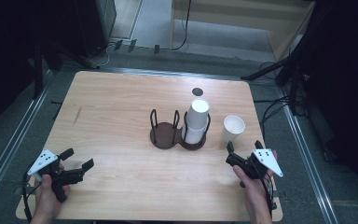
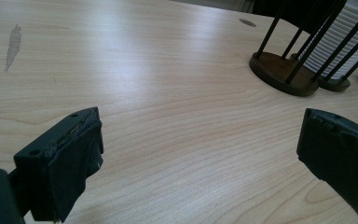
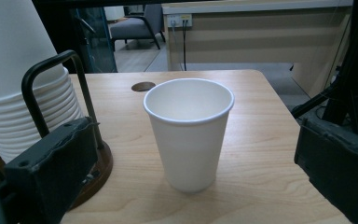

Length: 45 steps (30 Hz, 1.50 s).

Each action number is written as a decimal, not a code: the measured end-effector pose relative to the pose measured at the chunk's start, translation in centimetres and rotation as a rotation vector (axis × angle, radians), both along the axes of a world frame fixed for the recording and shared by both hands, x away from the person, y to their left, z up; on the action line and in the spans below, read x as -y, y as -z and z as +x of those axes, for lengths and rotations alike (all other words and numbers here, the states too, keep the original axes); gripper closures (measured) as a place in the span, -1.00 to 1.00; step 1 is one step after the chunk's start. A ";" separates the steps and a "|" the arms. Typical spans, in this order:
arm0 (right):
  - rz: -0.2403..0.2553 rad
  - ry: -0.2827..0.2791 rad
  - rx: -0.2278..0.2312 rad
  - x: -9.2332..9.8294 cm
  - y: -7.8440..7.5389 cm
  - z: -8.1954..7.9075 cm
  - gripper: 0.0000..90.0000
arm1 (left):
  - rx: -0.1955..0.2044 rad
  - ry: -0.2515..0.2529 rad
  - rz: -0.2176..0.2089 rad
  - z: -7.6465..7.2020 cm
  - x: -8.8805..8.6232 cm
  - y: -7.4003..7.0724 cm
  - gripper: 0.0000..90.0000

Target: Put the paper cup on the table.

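A single white paper cup stands upright on the wooden table, right of a dark two-ring cup holder. The holder's right ring carries a tall stack of white cups; its left ring is empty. My right gripper is open just short of the single cup, which sits centred beyond its jaws. My left gripper is open over bare wood at the front left, far from the holder.
A round cable hole sits in the table behind the stack. A grey smudge marks the left side. Stands and cables crowd the floor beyond the right edge.
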State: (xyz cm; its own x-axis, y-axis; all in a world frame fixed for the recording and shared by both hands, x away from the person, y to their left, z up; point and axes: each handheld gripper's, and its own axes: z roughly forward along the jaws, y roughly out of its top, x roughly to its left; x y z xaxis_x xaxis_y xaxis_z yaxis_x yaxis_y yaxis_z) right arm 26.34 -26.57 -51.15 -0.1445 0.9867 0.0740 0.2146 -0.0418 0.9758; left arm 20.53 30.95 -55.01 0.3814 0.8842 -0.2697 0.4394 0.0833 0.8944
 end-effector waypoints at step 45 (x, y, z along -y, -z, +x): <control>-0.037 0.083 -0.043 5.7 3.3 -6.5 -1.00 | 0.002 0.000 0.001 -0.1 0.0 0.0 -0.98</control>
State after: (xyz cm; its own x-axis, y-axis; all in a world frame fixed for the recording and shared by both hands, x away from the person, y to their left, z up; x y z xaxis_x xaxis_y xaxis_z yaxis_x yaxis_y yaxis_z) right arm 19.86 -32.27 -54.42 -0.0593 0.9974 0.0413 0.2532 -0.0250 0.9671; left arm 20.43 30.91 -55.01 0.3823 0.8844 -0.2679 0.4373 0.0823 0.8956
